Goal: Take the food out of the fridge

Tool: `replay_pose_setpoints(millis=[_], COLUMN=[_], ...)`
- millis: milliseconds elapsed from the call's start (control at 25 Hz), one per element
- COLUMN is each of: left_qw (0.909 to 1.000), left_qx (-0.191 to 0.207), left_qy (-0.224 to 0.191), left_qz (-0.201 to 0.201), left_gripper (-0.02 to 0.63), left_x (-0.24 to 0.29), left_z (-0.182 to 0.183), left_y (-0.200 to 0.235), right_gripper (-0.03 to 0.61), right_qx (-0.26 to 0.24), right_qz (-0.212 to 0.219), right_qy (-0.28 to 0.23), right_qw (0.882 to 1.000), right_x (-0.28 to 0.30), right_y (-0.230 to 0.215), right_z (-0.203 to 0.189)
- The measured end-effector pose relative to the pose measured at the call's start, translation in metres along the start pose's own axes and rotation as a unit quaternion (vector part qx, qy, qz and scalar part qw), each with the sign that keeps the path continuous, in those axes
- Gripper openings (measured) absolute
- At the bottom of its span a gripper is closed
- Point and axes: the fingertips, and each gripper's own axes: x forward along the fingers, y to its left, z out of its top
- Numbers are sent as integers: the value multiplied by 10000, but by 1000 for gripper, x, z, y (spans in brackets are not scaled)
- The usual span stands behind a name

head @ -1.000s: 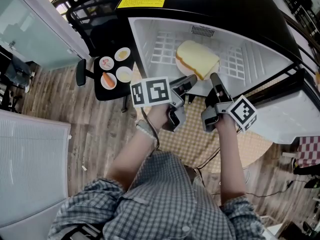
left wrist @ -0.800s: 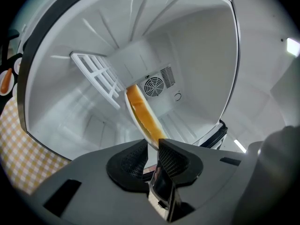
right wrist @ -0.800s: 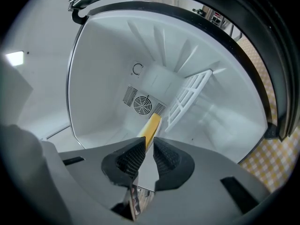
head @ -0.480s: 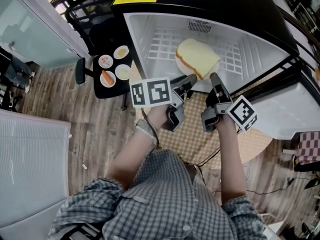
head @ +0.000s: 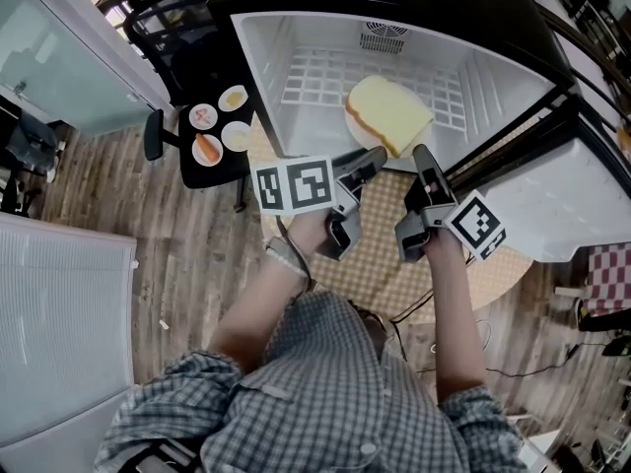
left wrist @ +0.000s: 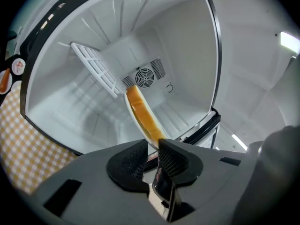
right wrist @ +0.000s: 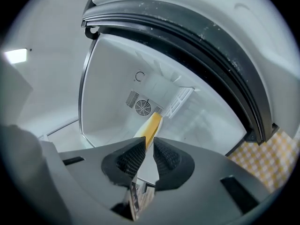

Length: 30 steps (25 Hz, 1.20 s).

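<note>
**Now the plate (right wrist: 149,164) of bread (head: 389,112) is held at the fridge (head: 296,62) mouth**

The left gripper (head: 370,158) has its jaws closed on the near rim of the white plate. The right gripper (head: 422,156) has its jaws clamped on the same rim, just beside it. The bread lies on the plate, at the front of the open fridge, above the checkered desk (head: 380,256).

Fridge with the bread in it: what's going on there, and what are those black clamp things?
A person holds a two-jaw gripper in each hand. The left gripper and the right gripper are both clamped on the rim of a plate carrying a slice of bread, just inside the open fridge. Small dishes of food sit on a black side table beside it.
</note>
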Motion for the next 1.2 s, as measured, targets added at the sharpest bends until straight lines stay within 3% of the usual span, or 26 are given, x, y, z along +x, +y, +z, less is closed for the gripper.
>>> replay_pose_setpoints(millis=[520, 680, 1200], left_qw=[9998, 9997, 9995], left_qx=[183, 225, 211], left_qy=[57, 94, 196], left_qz=[26, 36, 127], left_gripper=[74, 74, 74], left_x=[-11, -14, -23], left_z=[-40, -53, -106], left_y=[-20, -25, -22], right_gripper=[49, 49, 49], right_qx=[-95, 84, 77], right_qz=[32, 64, -164], right_qy=[78, 112, 375], right_qw=[9999, 9999, 9991], right_x=[-45, -58, -99], right_y=[0, 1, -23], right_z=[-11, -17, -43])
